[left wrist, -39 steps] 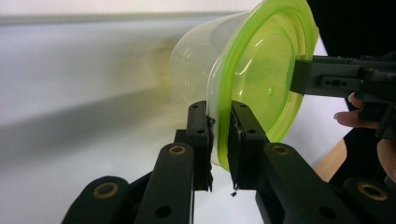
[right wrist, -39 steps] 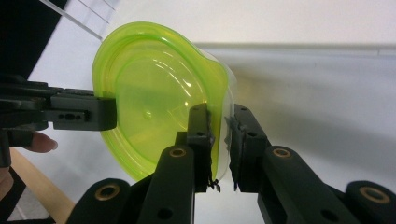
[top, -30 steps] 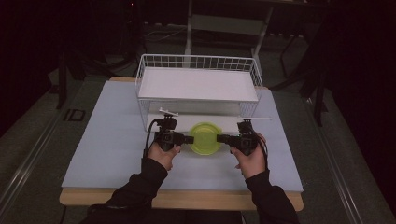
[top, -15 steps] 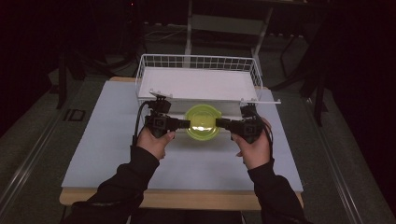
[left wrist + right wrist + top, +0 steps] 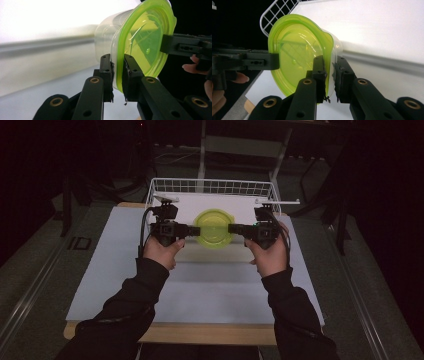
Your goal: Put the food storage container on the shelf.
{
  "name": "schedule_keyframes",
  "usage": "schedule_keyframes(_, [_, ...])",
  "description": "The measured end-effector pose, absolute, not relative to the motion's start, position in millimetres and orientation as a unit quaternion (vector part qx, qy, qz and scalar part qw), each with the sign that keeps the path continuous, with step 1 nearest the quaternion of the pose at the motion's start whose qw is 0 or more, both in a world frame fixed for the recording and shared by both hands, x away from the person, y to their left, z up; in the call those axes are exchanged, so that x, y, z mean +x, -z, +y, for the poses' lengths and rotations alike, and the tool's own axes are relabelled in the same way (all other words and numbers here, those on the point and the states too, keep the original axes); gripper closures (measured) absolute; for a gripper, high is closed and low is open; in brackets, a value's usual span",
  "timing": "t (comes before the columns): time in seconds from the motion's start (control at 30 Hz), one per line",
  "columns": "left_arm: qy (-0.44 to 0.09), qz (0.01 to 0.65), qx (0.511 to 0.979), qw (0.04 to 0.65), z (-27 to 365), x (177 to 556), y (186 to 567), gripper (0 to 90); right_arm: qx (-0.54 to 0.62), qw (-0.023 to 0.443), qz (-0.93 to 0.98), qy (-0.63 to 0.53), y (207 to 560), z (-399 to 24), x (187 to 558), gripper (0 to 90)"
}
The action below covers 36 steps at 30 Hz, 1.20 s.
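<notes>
Both my grippers are clamped on one thing: a clear round container with a lime-green lid (image 5: 213,227). In the high view my left gripper (image 5: 191,229) bites the lid rim from the left, my right gripper (image 5: 235,228) bites it from the right, jaws pointing at each other across the tub. The container hangs between them, off the worktop (image 5: 115,285), right at the front edge of the white wire basket (image 5: 212,186), partly over it.

Left gripper view: the jaws are narrow, pads pinching the green lid edge and the clear wall under it (image 5: 140,40). The tub looks tilted here, lid face to the right, clear body to the left. The other gripper's black jaws grip the far rim, with fingertips (image 5: 191,67) of the other hand beside them.

Right gripper view: same deal, jaws narrow and closed on the rim of the lid (image 5: 294,55), clear body to the right of them. The opposite gripper clamps the far rim at left. Basket mesh (image 5: 274,12) sits just behind the lid's top edge.

Both hands (image 5: 161,252) come up from the bottom of the high view in dark sleeves (image 5: 125,315). I can't tell what is inside the tub, if anything.
</notes>
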<state>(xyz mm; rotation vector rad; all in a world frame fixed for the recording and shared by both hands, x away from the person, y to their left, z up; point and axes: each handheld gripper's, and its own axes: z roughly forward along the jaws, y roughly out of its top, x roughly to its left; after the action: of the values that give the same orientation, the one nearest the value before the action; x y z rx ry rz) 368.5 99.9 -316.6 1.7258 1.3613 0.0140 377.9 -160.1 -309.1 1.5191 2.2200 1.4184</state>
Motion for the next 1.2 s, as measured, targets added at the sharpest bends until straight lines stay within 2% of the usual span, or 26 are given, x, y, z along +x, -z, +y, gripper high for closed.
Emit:
schedule_keyframes(0.17, [-0.015, 0.556, 0.698, 0.451, 100.2, 380.0, 307.2, 80.8, 0.505, 0.046, 0.725, -0.466, 301.1, -158.4, 390.9, 80.1])
schedule_keyframes(0.4, [0.0, 0.558, 0.695, 0.454, 101.0, 398.7, 301.5, 80.7, 0.513, 0.044, 0.721, -0.464, 292.2, -158.6, 405.9, 80.2])
schedule_keyframes(0.93, [0.001, 0.575, 0.686, 0.446, 107.7, 431.8, 304.0, 80.1, 0.546, 0.021, 0.714, -0.437, 293.4, -147.0, 443.9, 80.1])
schedule_keyframes(1.0, [0.001, 0.576, 0.686, 0.445, 107.4, 433.5, 303.4, 78.9, 0.549, 0.019, 0.715, -0.432, 292.7, -146.5, 447.6, 80.0])
schedule_keyframes(1.1, [-0.002, 0.576, 0.689, 0.441, 105.7, 436.5, 304.6, 72.2, 0.558, 0.004, 0.708, -0.433, 292.0, -148.1, 454.4, 79.1])
schedule_keyframes(1.17, [0.001, 0.575, 0.69, 0.439, 104.8, 438.5, 305.9, 71.8, 0.561, 0.002, 0.704, -0.435, 292.5, -148.0, 456.8, 71.4])
schedule_keyframes(1.2, [0.001, 0.575, 0.69, 0.439, 104.8, 438.5, 305.9, 69.2, 0.56, 0.003, 0.703, -0.438, 293.1, -147.6, 457.5, 71.9])
